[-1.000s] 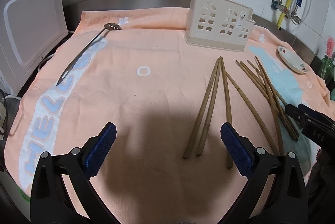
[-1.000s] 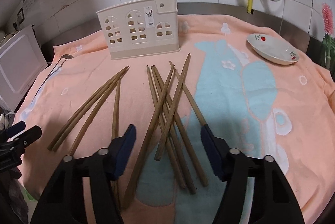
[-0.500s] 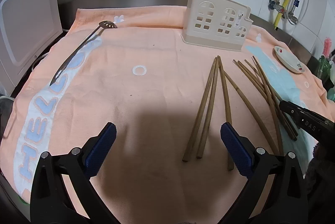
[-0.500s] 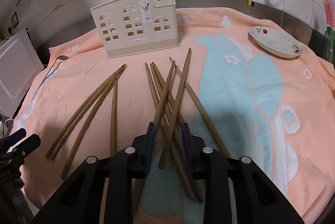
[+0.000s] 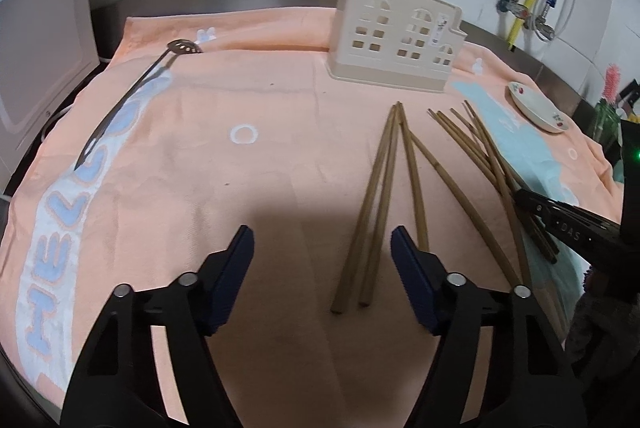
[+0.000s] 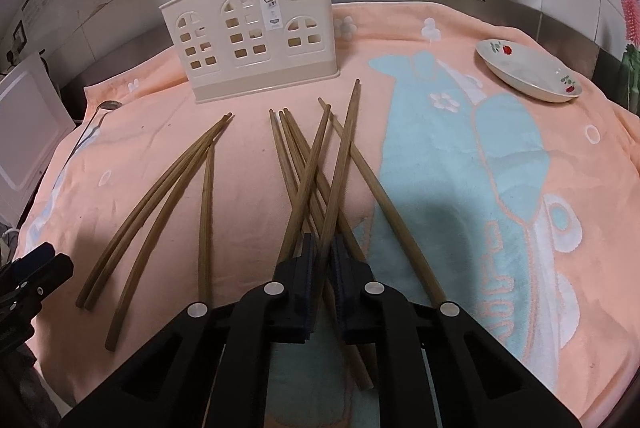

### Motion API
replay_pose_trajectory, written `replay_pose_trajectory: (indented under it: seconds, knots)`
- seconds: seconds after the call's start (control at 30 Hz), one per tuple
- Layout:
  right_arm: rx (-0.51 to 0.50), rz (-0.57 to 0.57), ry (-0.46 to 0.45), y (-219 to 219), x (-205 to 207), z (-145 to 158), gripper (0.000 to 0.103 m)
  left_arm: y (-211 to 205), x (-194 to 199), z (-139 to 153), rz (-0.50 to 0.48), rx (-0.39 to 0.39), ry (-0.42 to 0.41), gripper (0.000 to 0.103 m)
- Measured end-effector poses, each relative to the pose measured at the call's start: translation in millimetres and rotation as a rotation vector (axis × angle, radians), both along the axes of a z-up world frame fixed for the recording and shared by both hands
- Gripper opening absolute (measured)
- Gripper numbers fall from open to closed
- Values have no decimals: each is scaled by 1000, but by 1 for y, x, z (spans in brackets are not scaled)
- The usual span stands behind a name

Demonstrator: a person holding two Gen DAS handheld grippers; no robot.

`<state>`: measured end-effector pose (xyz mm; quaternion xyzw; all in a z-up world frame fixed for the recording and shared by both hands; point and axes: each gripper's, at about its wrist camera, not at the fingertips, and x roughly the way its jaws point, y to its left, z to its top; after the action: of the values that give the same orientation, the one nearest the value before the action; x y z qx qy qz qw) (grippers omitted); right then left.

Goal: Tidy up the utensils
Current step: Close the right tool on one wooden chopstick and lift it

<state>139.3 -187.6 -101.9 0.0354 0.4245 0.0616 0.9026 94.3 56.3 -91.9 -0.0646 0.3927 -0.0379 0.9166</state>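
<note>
The holder (image 6: 256, 39) looks empty — all chopsticks lie on the towel (image 6: 460, 155). The right gripper (image 6: 323, 260) is clamped on one chopstick (image 6: 340, 163); the left gripper (image 5: 322, 256), jaws just narrowing, grips nothing — the spoon (image 5: 132, 95) lies untouched.

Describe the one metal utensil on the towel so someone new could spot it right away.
Start at the cream holder standing at the back of the peach towel. Look far left of it, along the towel's blue lettering: the slotted spoon lies there alone, long and shiny steel, while everything else loose is wooden chopsticks.
</note>
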Motion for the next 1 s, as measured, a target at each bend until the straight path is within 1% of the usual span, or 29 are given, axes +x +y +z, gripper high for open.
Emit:
replay_pose_trajectory:
  seconds: [0.1,0.17,0.33,0.37,0.43,0.5,0.63,0.7,0.77,0.87,1.0]
  knots:
    - [-13,2,-6,1,0,-1,8,-5,2,-2,-26,-14,8,57]
    - [-2,1,-6,-1,0,-1,8,-7,4,-2,-37,-17,8,52]
    - [12,1,-17,-6,-2,1,7,-12,13,-6,-67,-20,23,31]
    - [11,2,-19,-7,-3,2,7,-13,15,-7,-73,-18,27,29]
    - [19,3,-22,-10,-4,3,7,-15,17,-9,-85,-21,34,19]
    - [22,6,-28,-12,-5,4,7,-18,20,-11,-99,-14,40,17]
    - [25,12,-40,-13,-7,6,7,-21,25,-15,-104,-4,59,10]
    - [26,15,-42,-14,-8,7,7,-20,27,-18,-99,4,67,10]
    - [27,18,-47,-15,-8,8,7,-20,28,-19,-99,-4,71,10]
    - [26,18,-49,-16,-9,9,7,-22,30,-21,-107,11,84,10]
    - [29,16,-49,-18,-9,10,7,-21,32,-22,-104,2,92,10]
